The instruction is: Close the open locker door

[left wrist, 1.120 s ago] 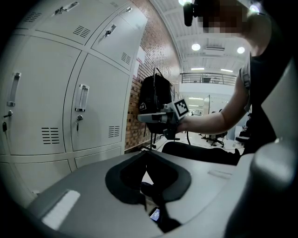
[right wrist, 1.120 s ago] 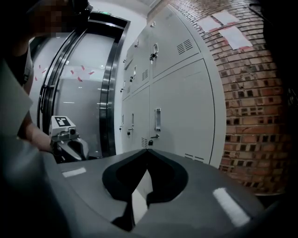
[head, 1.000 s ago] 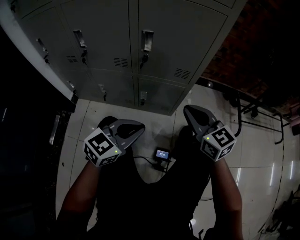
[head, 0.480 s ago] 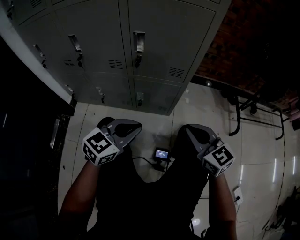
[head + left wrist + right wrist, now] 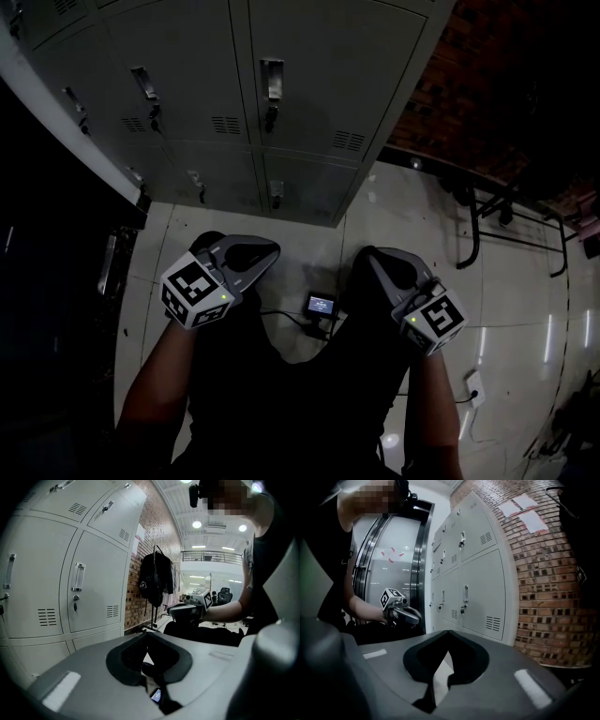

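Lockers [image 5: 328, 84]: grey bank, two rows in the head view, doors with upright handles and vent slits.
Open door: every door front facing the views lies flush; pale slab [image 5: 70, 131] slants out from the lockers' left end with darkness behind it; cannot tell whether it is the open door.
Left tool [image 5: 270, 251]: closed, tips together, nothing between them; held low in front of the lockers' left half, well apart from them.
Right tool [image 5: 372, 259]: closed, empty; in front of the lockers' right corner, apart from them, level with the other.
Screen [image 5: 322, 304]: small lit device on the floor in front of the lockers, between the two tools, cable trailing left.
Floor [image 5: 506, 309]: glossy pale tiles in front of the lockers.
Brick wall [image 5: 553, 597]: just beside the lockers' right end.
Papers [image 5: 525, 506]: pale sheets on the brick wall, right of the lockers' top row.
Jacket [image 5: 154, 581]: black, hanging against the brick wall past the lockers' right end.
Frame [image 5: 473, 225]: dark metal tubing on the floor, right of the lockers.
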A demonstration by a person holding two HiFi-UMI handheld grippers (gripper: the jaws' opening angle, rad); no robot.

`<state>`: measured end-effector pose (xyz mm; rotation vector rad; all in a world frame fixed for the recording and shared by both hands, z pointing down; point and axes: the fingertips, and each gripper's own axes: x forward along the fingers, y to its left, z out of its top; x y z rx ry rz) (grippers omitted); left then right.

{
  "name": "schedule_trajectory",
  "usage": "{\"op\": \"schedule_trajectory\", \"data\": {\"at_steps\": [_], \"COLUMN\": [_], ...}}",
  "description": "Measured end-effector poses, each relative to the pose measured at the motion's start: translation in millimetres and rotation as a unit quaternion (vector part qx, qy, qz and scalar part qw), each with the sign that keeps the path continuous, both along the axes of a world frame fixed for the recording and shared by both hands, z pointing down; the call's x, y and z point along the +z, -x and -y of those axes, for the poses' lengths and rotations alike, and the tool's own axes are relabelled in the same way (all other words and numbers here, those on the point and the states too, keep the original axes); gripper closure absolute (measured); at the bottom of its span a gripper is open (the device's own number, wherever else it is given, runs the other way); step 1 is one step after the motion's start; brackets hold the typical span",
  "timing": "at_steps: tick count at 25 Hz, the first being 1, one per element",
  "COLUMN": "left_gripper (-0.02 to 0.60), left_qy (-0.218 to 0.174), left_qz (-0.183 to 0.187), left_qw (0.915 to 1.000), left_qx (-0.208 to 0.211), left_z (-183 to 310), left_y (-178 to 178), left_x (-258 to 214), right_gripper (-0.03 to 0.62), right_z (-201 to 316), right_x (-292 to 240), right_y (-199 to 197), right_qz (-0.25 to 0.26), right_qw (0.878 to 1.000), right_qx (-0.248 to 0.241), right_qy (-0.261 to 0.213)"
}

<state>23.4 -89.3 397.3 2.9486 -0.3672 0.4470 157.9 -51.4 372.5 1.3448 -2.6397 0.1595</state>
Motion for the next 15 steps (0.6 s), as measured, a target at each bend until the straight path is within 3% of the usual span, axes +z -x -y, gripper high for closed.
{"op": "schedule_trajectory", "data": {"at_steps": [15], "left_gripper": [0.569], "left_qy": [-0.001], "left_qz": [-0.001], "left_qw": [1.0000], "left_qx": [-0.002], "left_z": [0.5], "left_y": [2.4], "left_x": [-0.4], "right_gripper": [0.592], "right_z": [1.7], "right_x": [0.2], "right_y": [1.6], "right_qz": [0.001], "right_qw": [1.000], "right_qx": [-0.002], "right_qy": [0.000]}}
